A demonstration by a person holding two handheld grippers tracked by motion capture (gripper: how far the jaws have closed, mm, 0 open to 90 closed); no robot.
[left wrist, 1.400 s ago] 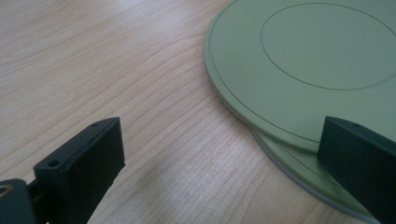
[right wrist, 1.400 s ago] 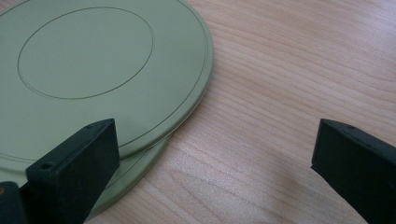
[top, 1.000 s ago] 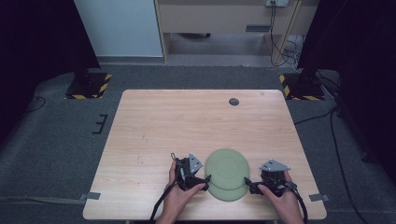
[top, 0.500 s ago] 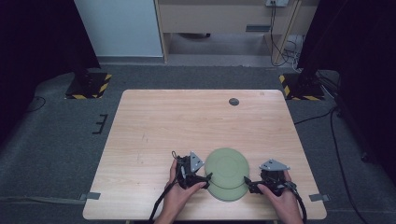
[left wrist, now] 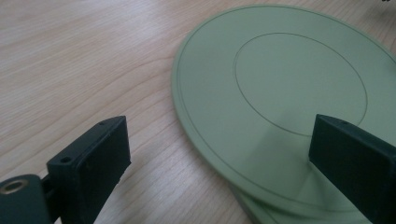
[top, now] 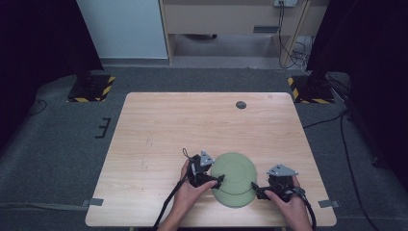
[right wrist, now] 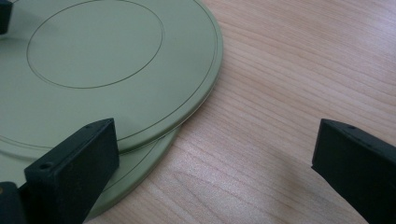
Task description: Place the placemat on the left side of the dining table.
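Two stacked green plates (top: 234,179) lay at the lower centre of the tabletop (top: 159,130), probably light, stiff and slick; the rim looked the best hold. The left gripper (top: 215,180), just closing slightly, and right gripper (top: 255,188) flanked them, fingers wide, gripping nothing. The gripper views revealed the stack's offset edges.

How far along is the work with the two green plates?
Done: nothing clearly; two green plates lie stacked, upside down, the top one slightly offset. In hand: the left tool and right tool flank the stack, jaws open, gripping nothing. Left: grasping and separating or moving the plates.
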